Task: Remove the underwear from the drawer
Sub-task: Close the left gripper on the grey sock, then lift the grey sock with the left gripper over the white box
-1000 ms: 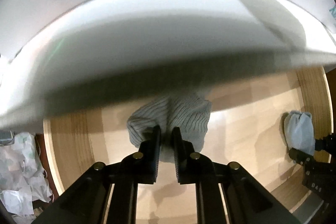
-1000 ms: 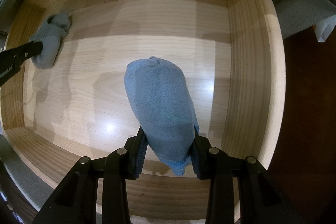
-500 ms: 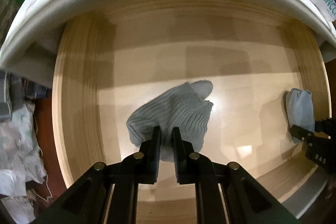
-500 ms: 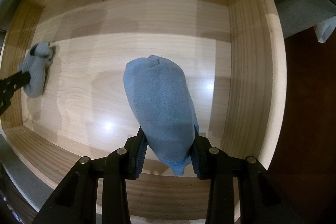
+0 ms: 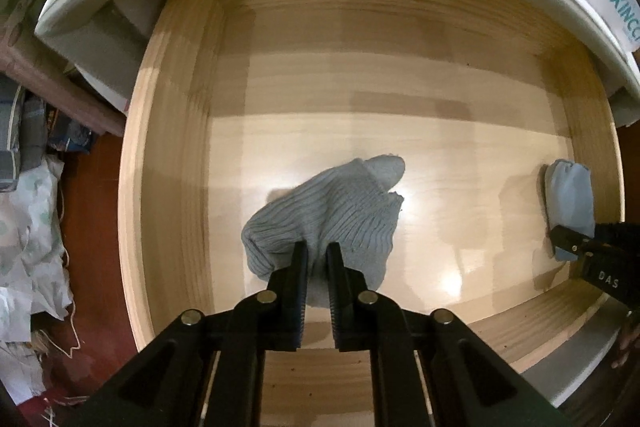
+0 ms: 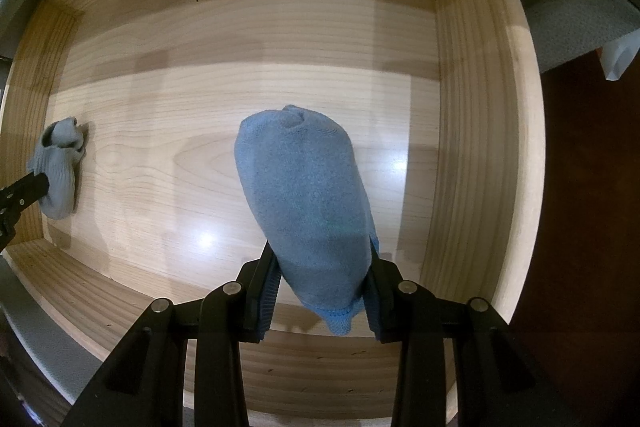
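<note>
Over the drawer (image 6: 480, 115), the left gripper (image 5: 317, 267) pinches a grey bundle (image 5: 332, 211); the right gripper (image 6: 320, 283), jaws wider, clamps a blue roll (image 6: 304, 195).

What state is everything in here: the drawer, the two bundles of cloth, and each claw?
Wooden drawer: open.
Grey ribbed bundle: bunched, pinched in the left claw.
Blue bundle: rolled, clamped in the right claw.
Left claw: shut on cloth.
Right claw: shut on cloth.

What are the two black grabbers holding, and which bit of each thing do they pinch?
The left gripper pinches the grey ribbed rolled cloth at its near edge. The right gripper clamps the blue fuzzy rolled cloth near its lower end.
</note>
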{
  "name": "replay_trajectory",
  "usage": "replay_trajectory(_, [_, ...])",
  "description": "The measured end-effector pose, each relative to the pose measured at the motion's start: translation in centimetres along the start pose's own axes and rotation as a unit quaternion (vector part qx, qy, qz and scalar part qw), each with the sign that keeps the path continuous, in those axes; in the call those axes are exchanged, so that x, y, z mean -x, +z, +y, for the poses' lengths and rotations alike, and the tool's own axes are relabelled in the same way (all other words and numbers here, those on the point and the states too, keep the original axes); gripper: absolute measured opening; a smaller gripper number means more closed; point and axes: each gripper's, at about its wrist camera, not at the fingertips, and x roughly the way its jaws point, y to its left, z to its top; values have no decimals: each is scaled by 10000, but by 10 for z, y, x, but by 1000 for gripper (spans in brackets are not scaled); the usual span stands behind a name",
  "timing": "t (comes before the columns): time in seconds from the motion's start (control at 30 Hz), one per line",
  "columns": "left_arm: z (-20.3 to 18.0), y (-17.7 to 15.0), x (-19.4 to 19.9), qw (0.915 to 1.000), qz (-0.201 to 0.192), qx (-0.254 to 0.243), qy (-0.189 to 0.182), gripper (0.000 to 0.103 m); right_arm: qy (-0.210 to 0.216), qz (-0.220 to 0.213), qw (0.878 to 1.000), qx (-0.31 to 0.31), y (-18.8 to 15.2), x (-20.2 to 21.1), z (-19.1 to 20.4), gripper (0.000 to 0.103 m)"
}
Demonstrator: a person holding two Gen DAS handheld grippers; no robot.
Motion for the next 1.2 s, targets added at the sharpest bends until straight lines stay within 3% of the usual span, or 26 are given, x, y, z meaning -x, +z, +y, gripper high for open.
replay_trajectory(0.67, [3, -21, 37, 9991, -422, -88, 55, 8, -8, 5, 10000, 3, -1, -1, 0, 34])
replay_trajectory(1.2, [-1, -34, 133, 9931, -1100, -404, 10, 8, -26, 47, 10000, 23, 2, 3, 2, 34])
